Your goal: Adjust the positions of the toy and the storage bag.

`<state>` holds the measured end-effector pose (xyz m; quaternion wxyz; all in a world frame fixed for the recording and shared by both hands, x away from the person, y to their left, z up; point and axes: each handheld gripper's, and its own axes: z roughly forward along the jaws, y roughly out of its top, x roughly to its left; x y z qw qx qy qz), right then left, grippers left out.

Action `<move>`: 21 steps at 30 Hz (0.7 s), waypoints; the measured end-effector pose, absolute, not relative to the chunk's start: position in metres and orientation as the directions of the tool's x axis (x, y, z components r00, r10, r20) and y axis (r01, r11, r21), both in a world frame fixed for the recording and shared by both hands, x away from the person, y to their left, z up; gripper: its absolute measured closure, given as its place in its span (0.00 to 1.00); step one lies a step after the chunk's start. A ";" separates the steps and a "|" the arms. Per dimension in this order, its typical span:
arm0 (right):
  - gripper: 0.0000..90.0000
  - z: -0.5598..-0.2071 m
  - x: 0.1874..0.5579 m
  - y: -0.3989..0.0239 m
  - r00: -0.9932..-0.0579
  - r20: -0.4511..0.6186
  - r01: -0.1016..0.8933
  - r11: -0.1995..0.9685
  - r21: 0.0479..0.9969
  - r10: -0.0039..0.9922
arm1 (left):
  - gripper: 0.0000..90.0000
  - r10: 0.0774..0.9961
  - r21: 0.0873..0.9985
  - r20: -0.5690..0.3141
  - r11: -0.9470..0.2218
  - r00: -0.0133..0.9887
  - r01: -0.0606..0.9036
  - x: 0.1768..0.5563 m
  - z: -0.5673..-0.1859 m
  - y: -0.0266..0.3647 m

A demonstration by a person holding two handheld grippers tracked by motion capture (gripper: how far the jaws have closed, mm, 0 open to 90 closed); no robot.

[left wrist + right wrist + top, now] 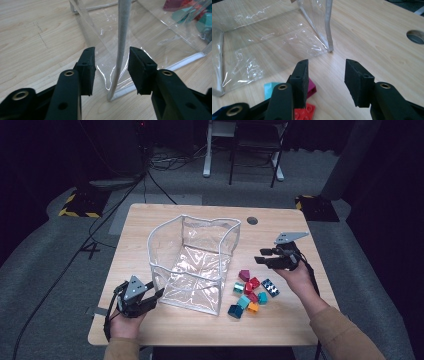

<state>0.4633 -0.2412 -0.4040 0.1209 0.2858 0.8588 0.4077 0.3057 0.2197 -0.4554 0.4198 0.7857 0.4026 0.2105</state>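
Nearest me, the left gripper (156, 293) stood part open astride one white-edged corner of the single clear plastic bag (192, 262), pads not touching it. Nine or so small colored blocks (251, 295) lay just right of it. Farther off, the right gripper (260, 255) hovered half-open, empty, above the surface (280, 320).

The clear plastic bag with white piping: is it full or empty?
Empty: the clear plastic bag shows bare table through it; the coloured toy blocks lie outside.

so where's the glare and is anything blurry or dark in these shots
High view: dark room, lit table, soft and grainy. Left gripper view: white glints on the clear bag, blocks behind it blurred. Right gripper view: sheen streaks on the bag's plastic, jaws sharp.
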 end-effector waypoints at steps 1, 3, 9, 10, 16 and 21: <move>0.61 -0.404 0.466 -0.237 -0.810 0.024 0.389 0.507 0.769 0.586 | 0.68 0.807 0.830 -0.007 -0.324 0.591 0.453 0.305 -0.453 0.220; 0.61 -0.405 0.471 -0.230 -0.816 0.020 0.382 0.511 0.770 0.578 | 0.68 0.805 0.832 -0.010 -0.323 0.594 0.452 0.305 -0.452 0.220; 0.62 -0.410 0.486 -0.212 -0.821 -0.030 0.335 0.523 0.784 0.570 | 0.76 0.801 0.831 -0.007 -0.328 0.598 0.450 0.307 -0.454 0.217; 0.62 -0.411 0.489 -0.208 -0.822 -0.032 0.333 0.526 0.782 0.568 | 0.78 0.799 0.830 -0.003 -0.334 0.602 0.447 0.307 -0.454 0.217; 0.65 -0.412 0.505 -0.193 -0.838 -0.046 0.308 0.541 0.782 0.544 | 0.91 0.792 0.829 0.011 -0.349 0.610 0.437 0.307 -0.454 0.216; 0.74 -0.411 0.515 -0.183 -0.836 -0.081 0.282 0.552 0.784 0.542 | 0.96 0.787 0.827 0.016 -0.357 0.617 0.434 0.307 -0.454 0.216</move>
